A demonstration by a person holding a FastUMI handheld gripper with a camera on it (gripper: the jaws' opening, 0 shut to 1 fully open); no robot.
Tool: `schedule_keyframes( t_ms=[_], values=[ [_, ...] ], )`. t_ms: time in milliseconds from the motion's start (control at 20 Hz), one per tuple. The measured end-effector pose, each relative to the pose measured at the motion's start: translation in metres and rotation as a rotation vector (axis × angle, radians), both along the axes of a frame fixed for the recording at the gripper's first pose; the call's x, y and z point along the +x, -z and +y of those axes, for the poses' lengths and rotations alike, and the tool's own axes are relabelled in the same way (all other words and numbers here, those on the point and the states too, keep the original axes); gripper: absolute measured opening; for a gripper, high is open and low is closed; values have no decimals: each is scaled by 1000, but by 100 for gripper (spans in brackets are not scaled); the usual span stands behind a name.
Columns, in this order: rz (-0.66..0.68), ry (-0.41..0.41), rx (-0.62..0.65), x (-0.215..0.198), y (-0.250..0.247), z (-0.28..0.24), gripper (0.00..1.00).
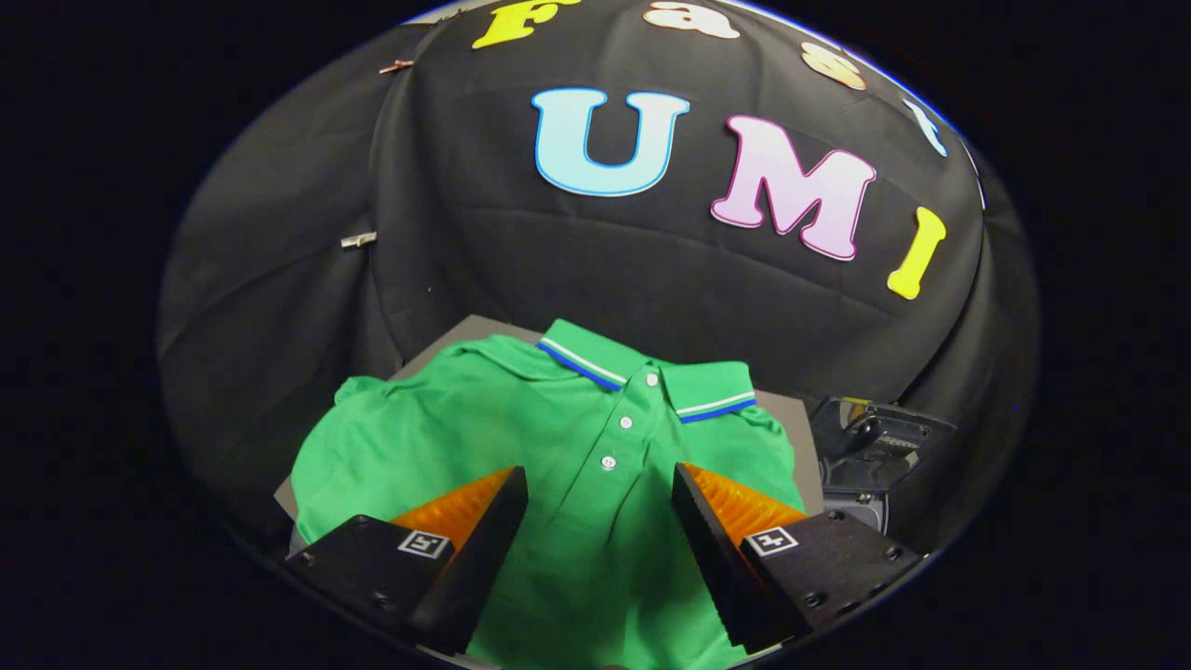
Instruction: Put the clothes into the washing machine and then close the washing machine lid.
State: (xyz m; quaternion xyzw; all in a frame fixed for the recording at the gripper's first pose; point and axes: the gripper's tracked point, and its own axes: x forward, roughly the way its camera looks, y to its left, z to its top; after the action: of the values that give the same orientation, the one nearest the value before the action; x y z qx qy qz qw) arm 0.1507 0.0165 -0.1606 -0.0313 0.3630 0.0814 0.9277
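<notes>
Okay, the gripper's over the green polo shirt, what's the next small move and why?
Probably lower the gripper straight down onto the green polo shirt and close on a fold of cloth near the button placket. Its fingers stand wide apart with the shirt lying flat between and beyond them on the grey board, so nothing appears to be gripped yet.

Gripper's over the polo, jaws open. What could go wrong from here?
1. The gripper is open above the flat green polo shirt; closing on taut fabric may pinch only a thin fold, and the shirt could slip out on lifting.
2. The fingers straddle the button placket; a button could catch.
3. The dark device beside the shirt might snag a trailing sleeve.
</notes>
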Motion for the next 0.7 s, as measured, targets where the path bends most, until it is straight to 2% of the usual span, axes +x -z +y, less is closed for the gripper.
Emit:
schedule_keyframes(
  t_ms=[100,250,300,400,450,600,700],
  values=[
    [59,-20,15,-2,20,6,99],
    [116,54,131,-6,22,7,97],
    [122,68,127,-2,19,3,92],
    [121,15,109,-2,21,0,77],
    [108,-18,125,1,18,4,77],
    [107,-4,160,9,22,2,25],
    [108,-15,160,13,18,0,25]
  ],
)
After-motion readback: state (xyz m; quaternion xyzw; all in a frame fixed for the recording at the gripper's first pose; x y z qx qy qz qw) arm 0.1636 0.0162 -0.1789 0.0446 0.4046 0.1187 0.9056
